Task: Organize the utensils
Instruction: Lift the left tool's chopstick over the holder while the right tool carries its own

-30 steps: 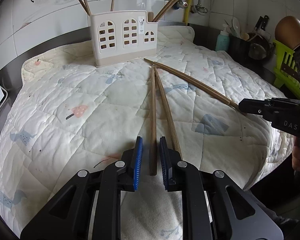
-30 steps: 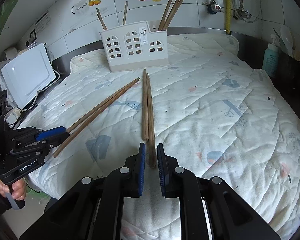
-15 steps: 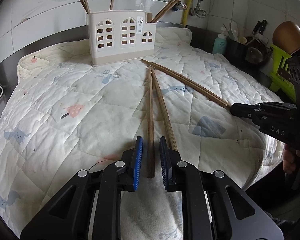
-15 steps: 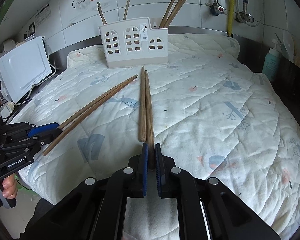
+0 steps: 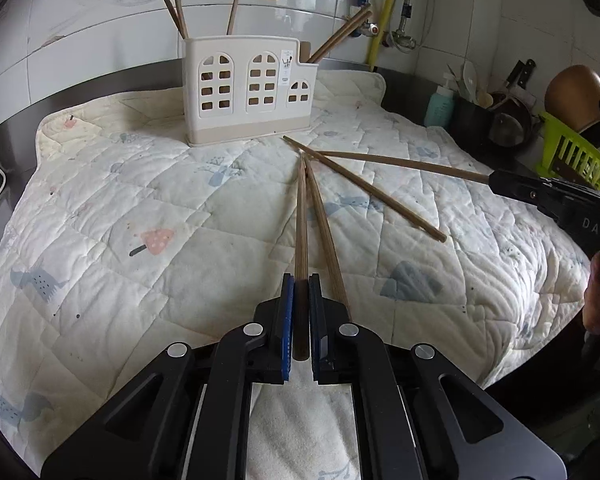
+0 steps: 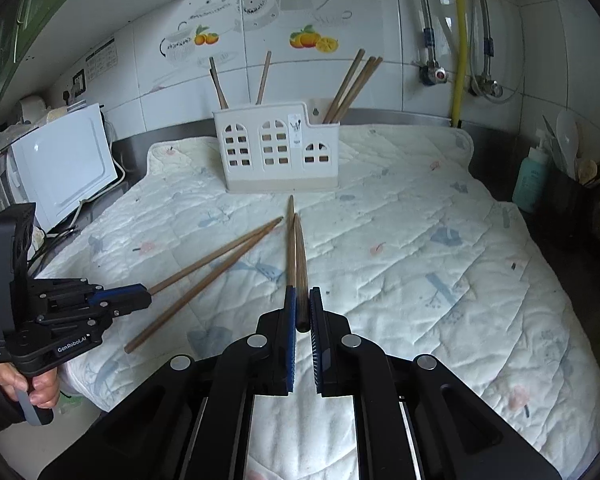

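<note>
Left tongs (image 5: 301, 312) clamped one round wooden chopstick (image 5: 301, 220); right tongs (image 6: 302, 312) clamped another (image 6: 301, 264). Both slim sticks pointed toward the cream plastic window-cutout utensil holder (image 6: 276, 152) on the quilted mat (image 6: 420, 264); two lay loose.

Wrist views — shared quilt (image 5: 140, 208), holder (image 6: 276, 152)

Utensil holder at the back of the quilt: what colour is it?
The utensil holder is white with a beige base band, clearest in the right wrist view.
</note>
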Action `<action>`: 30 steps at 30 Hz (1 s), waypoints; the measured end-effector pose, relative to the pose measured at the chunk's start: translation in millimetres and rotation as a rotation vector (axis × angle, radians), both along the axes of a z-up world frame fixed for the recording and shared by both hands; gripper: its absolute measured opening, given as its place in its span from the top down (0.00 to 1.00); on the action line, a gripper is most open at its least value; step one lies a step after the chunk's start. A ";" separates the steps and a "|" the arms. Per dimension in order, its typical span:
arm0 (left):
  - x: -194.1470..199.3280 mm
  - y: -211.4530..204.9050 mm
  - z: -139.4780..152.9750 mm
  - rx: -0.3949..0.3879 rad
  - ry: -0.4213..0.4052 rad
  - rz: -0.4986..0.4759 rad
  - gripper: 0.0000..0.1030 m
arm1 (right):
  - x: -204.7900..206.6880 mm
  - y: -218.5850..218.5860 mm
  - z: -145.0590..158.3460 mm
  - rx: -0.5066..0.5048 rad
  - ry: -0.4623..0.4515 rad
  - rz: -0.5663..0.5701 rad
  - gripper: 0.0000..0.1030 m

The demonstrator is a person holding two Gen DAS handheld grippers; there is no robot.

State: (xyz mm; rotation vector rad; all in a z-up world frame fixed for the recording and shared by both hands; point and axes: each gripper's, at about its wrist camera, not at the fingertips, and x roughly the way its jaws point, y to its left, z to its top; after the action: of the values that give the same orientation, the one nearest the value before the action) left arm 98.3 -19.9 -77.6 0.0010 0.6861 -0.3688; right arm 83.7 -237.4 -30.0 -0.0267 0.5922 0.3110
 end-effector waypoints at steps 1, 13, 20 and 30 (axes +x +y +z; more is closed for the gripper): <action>-0.3 1.7 4.2 -0.011 -0.011 0.007 0.95 | 0.7 -0.2 6.6 0.003 -0.010 0.002 0.94; 17.0 11.3 60.8 -0.074 -0.170 0.075 0.95 | 32.9 -4.2 95.4 0.076 -0.139 0.065 0.94; 31.6 12.5 87.4 -0.073 -0.237 0.078 0.94 | 57.9 -0.9 137.7 0.084 -0.172 0.100 0.94; 50.5 16.1 119.0 -0.043 -0.295 0.062 0.95 | 80.7 8.5 162.9 0.053 -0.170 0.140 0.94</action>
State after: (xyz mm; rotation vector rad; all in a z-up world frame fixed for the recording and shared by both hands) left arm 148.9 -3.8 41.4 -0.0063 0.3856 -0.3154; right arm 164.4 -228.8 132.9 -0.0433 0.4141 0.4551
